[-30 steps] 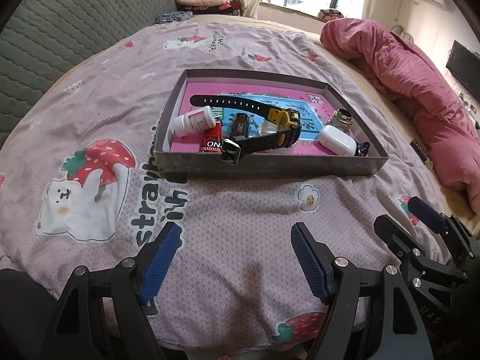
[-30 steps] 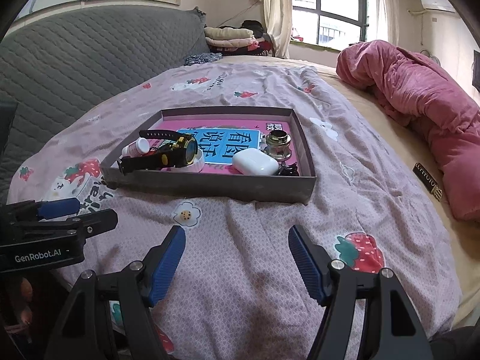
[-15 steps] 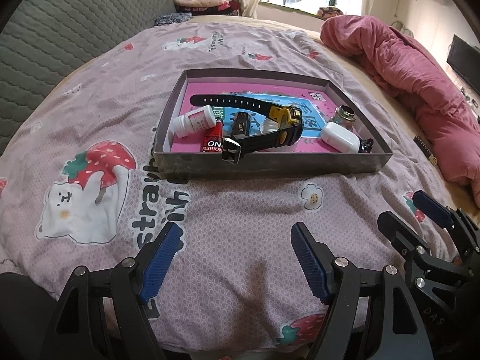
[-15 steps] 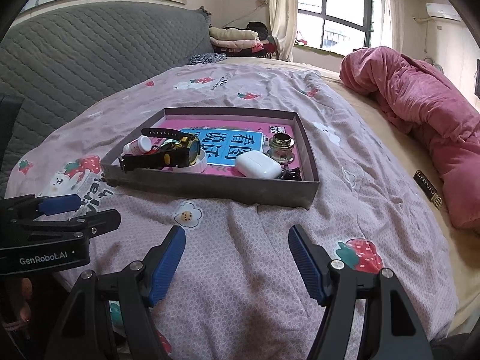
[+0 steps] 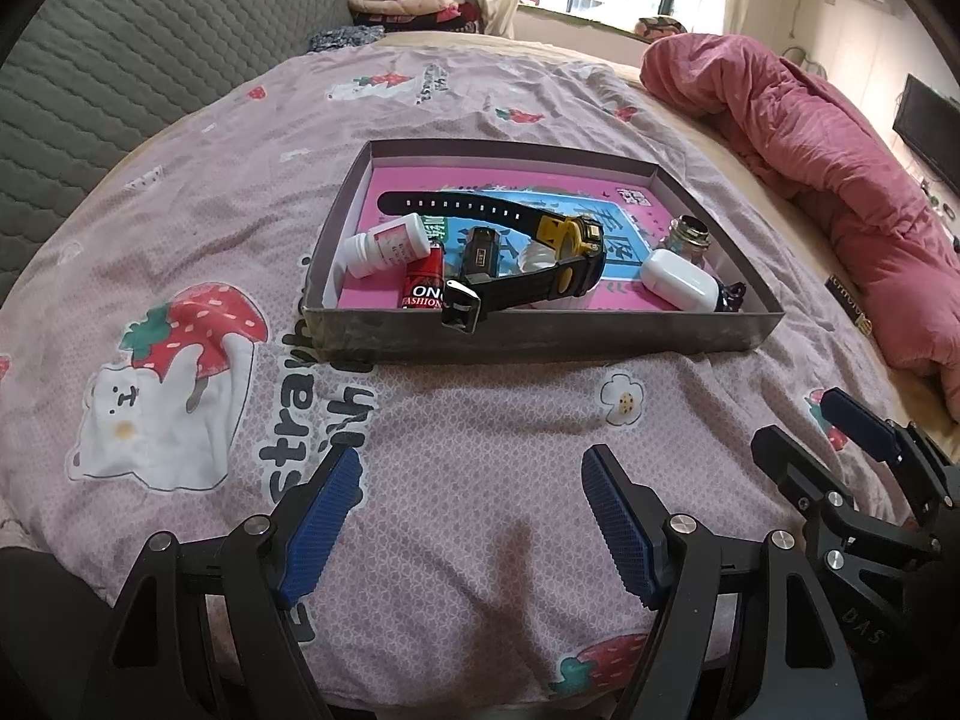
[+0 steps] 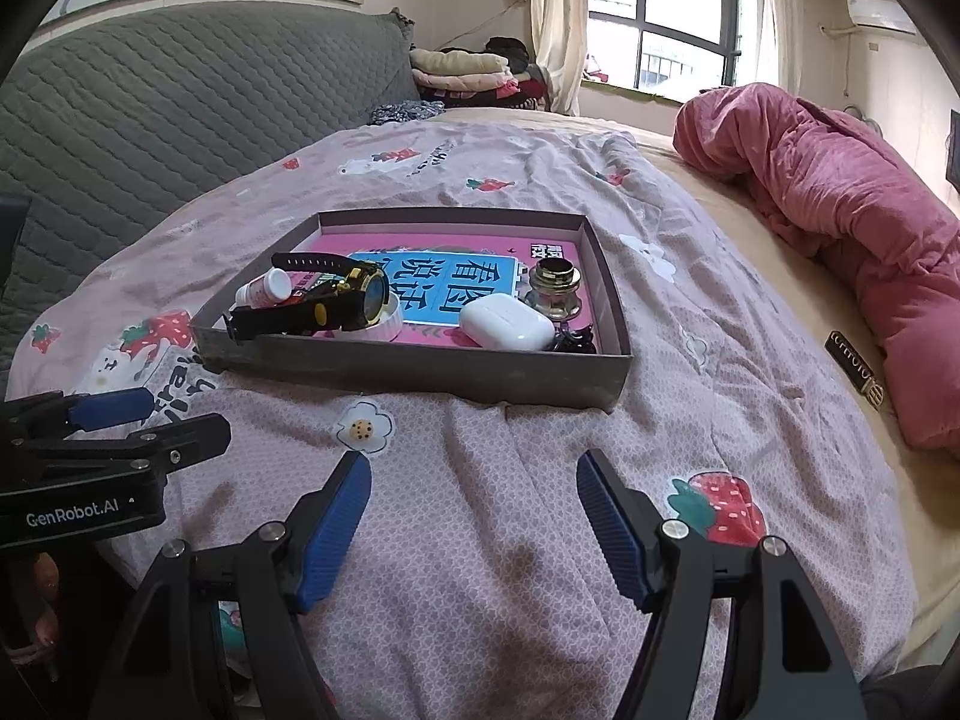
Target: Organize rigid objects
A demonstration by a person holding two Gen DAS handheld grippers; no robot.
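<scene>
A shallow grey box (image 5: 540,336) (image 6: 420,369) lies on the bed with a pink and blue booklet (image 5: 624,228) (image 6: 456,288) on its floor. Inside it are a black and yellow watch (image 5: 540,252) (image 6: 336,300), a white bottle (image 5: 390,243) (image 6: 264,288), a red tube (image 5: 425,285), a white earbud case (image 5: 678,279) (image 6: 507,321), a small glass jar (image 5: 690,234) (image 6: 555,285) and a black clip (image 5: 729,294) (image 6: 576,339). My left gripper (image 5: 471,480) and my right gripper (image 6: 474,483) hang open and empty over the bedspread in front of the box.
A pink strawberry-print bedspread (image 5: 240,192) covers the bed. A rolled red quilt (image 5: 840,168) (image 6: 840,198) lies on the right. A small dark label or tag (image 6: 855,369) rests on the tan sheet. A grey quilted headboard (image 6: 150,96) stands at the left, folded clothes (image 6: 462,69) behind.
None of the objects in the box has moved. Both views have shifted very slightly; both grippers stay open in front of the box.
</scene>
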